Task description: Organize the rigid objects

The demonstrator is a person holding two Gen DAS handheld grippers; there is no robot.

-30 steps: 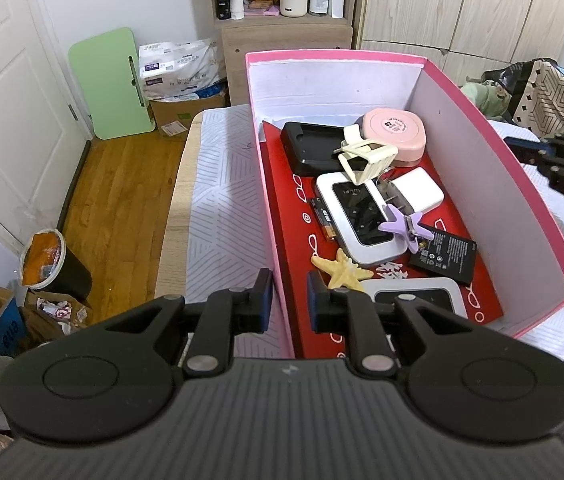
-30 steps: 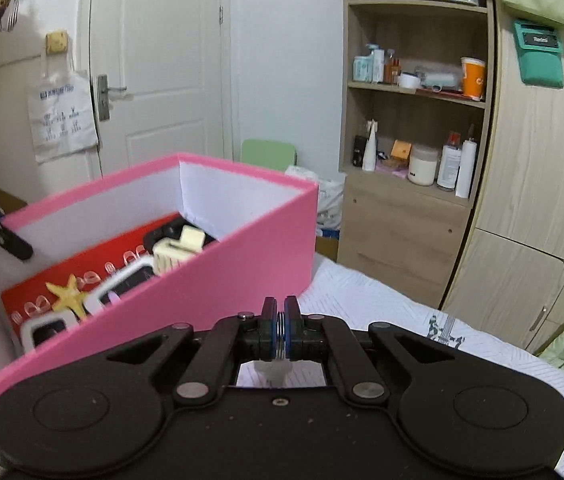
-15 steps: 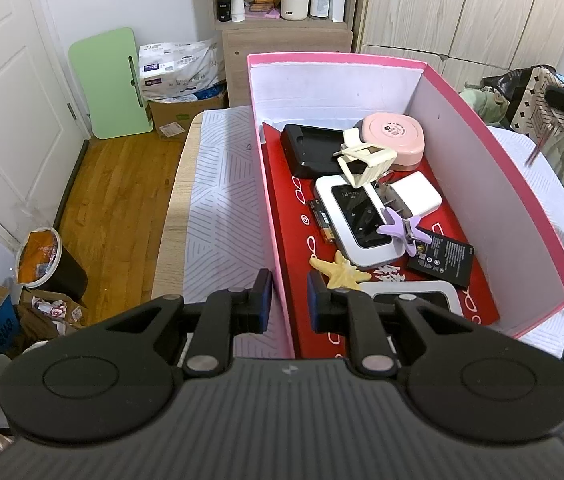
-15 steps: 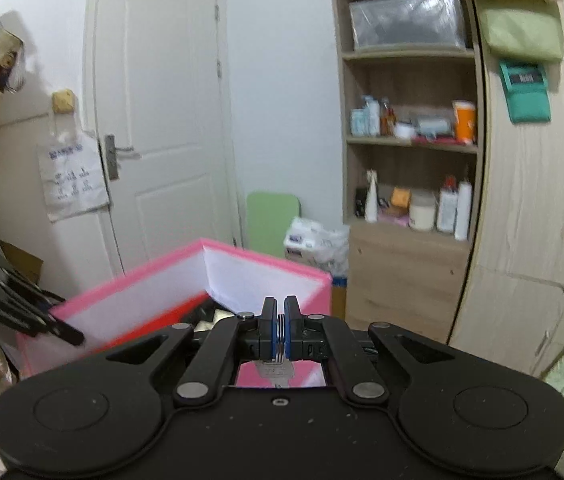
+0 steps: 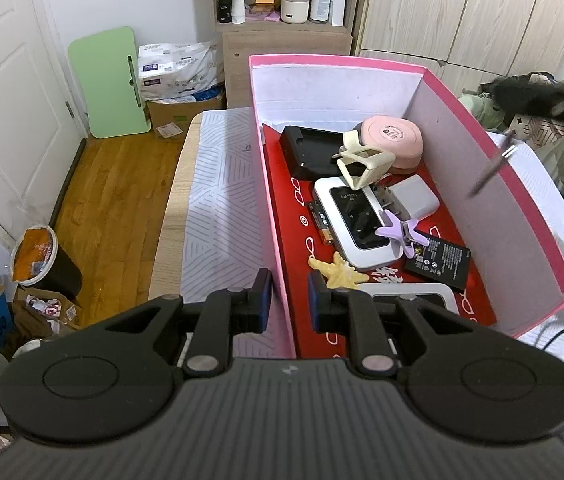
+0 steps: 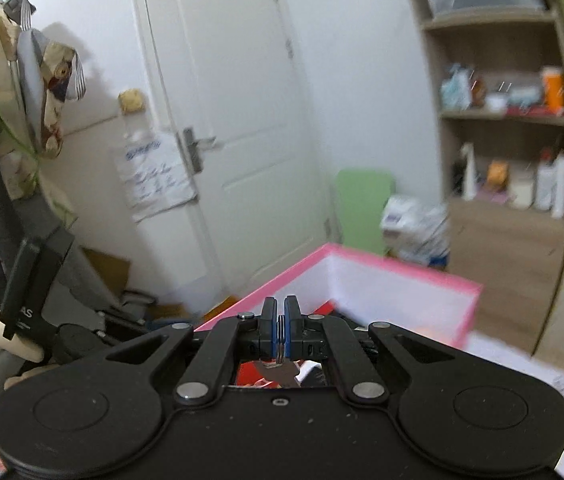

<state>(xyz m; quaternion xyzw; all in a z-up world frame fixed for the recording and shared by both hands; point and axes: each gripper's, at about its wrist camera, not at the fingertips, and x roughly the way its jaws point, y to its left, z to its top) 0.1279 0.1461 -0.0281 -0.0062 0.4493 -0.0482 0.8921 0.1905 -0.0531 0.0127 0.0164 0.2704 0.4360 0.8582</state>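
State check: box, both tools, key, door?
pink box: open-topped, items inside
left tool: clamped on the box's near wall
right tool: shut on key
key: dangling below the pads
door: closed

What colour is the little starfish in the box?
Pale yellow; the starfish shows best in the left wrist view.

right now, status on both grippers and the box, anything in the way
Left gripper clamped on pink box near wall. Right gripper shut on a key, above the box's right side. Box crowded: router, starfish, battery.
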